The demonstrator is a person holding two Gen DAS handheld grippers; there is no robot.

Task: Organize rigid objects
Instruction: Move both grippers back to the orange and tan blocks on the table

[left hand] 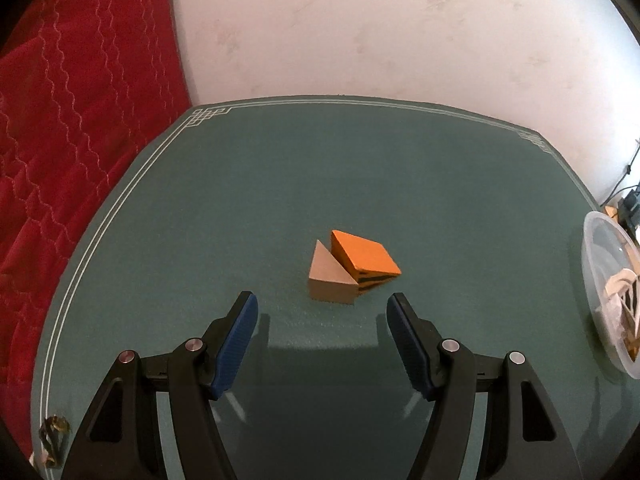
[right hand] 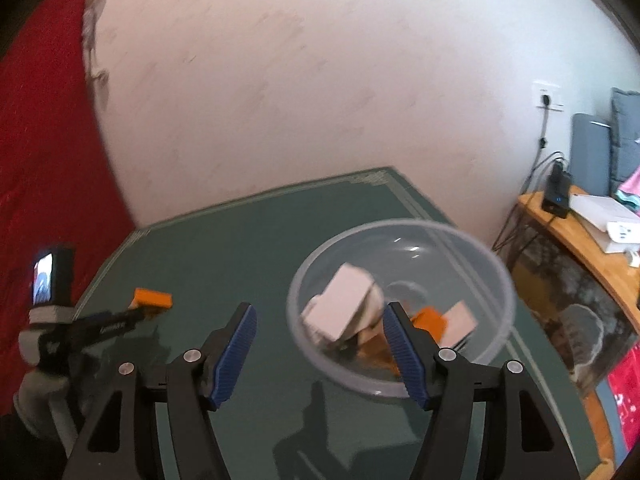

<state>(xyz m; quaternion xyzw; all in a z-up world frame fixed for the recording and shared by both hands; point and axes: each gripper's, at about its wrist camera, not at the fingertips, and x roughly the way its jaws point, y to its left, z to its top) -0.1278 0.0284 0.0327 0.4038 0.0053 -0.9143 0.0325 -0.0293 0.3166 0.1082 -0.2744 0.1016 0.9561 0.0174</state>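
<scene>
Green felt-looking surface (left hand: 224, 200) with a thin white line border, and two wooden blocks sitting out near the middle of it: a plain tan triangular wedge (left hand: 330, 278) and an orange block with black stripes on its side (left hand: 366, 259). They're right up against each other, the tan one on the left with its slanted face along the orange one.

Left gripper (left hand: 322, 312) hangs just short of the pair, pointing down at them. Its blue-padded fingers (left hand: 236, 344) are apart with nothing between them, and both blocks lie a bit beyond the tips, not touching.

Over on the right side of the surface there's a clear round plastic bowl (right hand: 496, 312), and it already has stuff in it: a white block (right hand: 340, 304), another white piece (right hand: 460, 322), and something orange (right hand: 430, 320) lower down. It's kind of blurry so I can't tell exactly how many pieces there are.

Right gripper (right hand: 320, 312) is above the near rim of the bowl, fingers spread, nothing clamped. The right finger overlaps the bowl in that view, the left one is outside it over bare green.

From the right wrist view you can also see the left gripper off to the side, with the orange striped block just past its tip.

Red quilted fabric (left hand: 60, 120) runs along the left, pale wall (left hand: 400, 28) behind.
</scene>
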